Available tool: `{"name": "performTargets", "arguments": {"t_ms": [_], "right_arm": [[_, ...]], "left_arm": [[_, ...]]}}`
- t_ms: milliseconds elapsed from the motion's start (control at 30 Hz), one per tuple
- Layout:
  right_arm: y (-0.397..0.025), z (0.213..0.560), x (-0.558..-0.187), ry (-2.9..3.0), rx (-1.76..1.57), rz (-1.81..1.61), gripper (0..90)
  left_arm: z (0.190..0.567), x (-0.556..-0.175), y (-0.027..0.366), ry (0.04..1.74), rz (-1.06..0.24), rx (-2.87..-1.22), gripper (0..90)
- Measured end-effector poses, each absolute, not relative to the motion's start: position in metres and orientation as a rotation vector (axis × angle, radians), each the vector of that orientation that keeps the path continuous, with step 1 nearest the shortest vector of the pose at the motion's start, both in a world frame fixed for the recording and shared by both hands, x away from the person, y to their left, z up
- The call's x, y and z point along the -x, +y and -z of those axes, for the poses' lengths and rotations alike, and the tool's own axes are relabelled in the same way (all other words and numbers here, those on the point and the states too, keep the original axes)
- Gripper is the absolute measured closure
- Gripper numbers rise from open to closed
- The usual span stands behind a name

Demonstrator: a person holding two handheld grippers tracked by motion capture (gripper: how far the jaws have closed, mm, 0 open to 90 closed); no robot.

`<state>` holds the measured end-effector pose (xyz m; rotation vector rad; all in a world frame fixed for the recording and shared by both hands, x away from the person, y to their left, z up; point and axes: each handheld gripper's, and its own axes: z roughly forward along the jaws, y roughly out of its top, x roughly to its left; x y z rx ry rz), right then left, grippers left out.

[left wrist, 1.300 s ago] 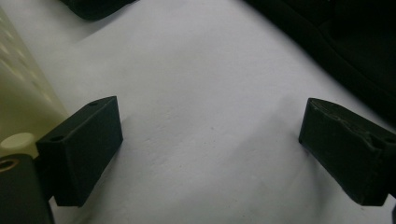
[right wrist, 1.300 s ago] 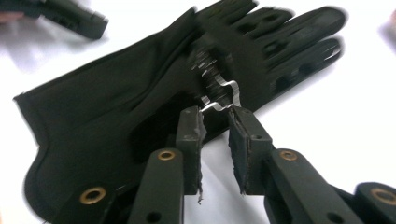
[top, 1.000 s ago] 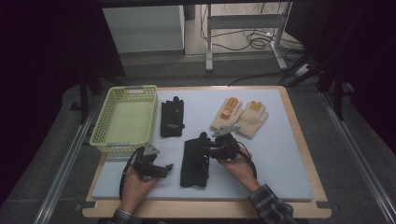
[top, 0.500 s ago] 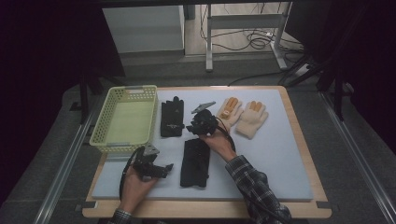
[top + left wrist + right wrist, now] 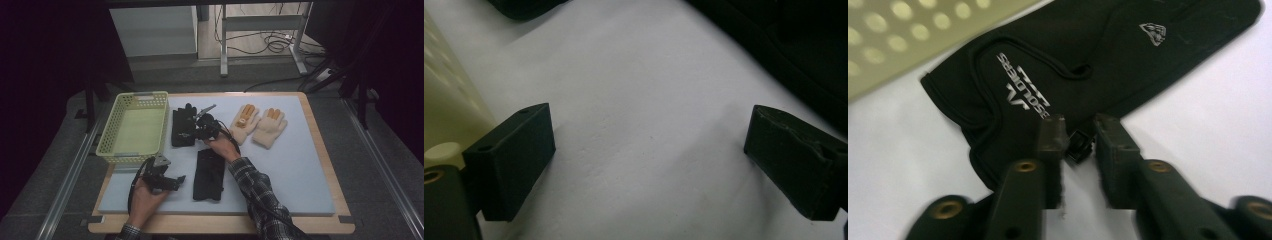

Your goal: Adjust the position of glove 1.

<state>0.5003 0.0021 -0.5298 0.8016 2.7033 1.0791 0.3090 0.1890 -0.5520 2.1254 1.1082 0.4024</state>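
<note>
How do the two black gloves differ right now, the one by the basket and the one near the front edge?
The far black glove lies beside the basket, with the right gripper over it; the near black glove lies alone, between the two hands. In the right gripper view the far glove's printed logo shows; the near one looks plain. Both lie flat on the table pad.

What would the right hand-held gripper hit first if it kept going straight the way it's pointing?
Most likely the far black glove. The right hand-held gripper points straight at it, jaws nearly closed by a small black tab at its edge. Whether they already touch it is unclear.
</note>
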Motion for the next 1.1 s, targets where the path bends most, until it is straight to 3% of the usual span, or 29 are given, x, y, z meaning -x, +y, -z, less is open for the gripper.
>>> {"name": "performTargets", "arguments": {"t_ms": [100, 167, 367, 400, 500, 700, 800, 867, 900, 1100], "right_arm": [[0.002, 0.529, -0.499, 2.695, -0.829, -1.071, 75.6], [-0.002, 0.527, -0.494, 2.695, -0.823, -1.071, 84.8], [-0.015, 0.517, -0.47, 2.709, -0.712, -1.039, 83.3], [-0.015, 0.515, -0.47, 2.702, -0.719, -1.057, 81.6], [-0.01, 0.51, -0.479, 2.655, -0.745, -1.133, 65.4], [0.018, 0.518, -0.498, 2.626, -0.713, -1.116, 46.8], [0.032, 0.523, -0.506, 2.622, -0.711, -1.114, 39.6], [0.038, 0.526, -0.511, 2.637, -0.705, -1.076, 39.5], [0.041, 0.529, -0.514, 2.644, -0.696, -1.042, 41.0], [0.035, 0.533, -0.523, 2.634, -0.809, -1.11, 80.1]], "left_arm": [[0.552, -0.309, 0.189, 1.108, -0.402, -2.125, 6.3], [0.552, -0.309, 0.189, 1.109, -0.402, -2.125, 6.3], [0.552, -0.309, 0.189, 1.108, -0.403, -2.126, 6.3], [0.552, -0.309, 0.189, 1.109, -0.403, -2.125, 6.3], [0.552, -0.309, 0.189, 1.109, -0.402, -2.126, 6.3], [0.552, -0.309, 0.189, 1.108, -0.403, -2.126, 6.3], [0.552, -0.309, 0.189, 1.107, -0.402, -2.126, 6.3], [0.552, -0.309, 0.189, 1.107, -0.402, -2.126, 6.3], [0.552, -0.309, 0.189, 1.108, -0.402, -2.126, 6.3], [0.552, -0.309, 0.189, 1.108, -0.402, -2.125, 6.3]]}}
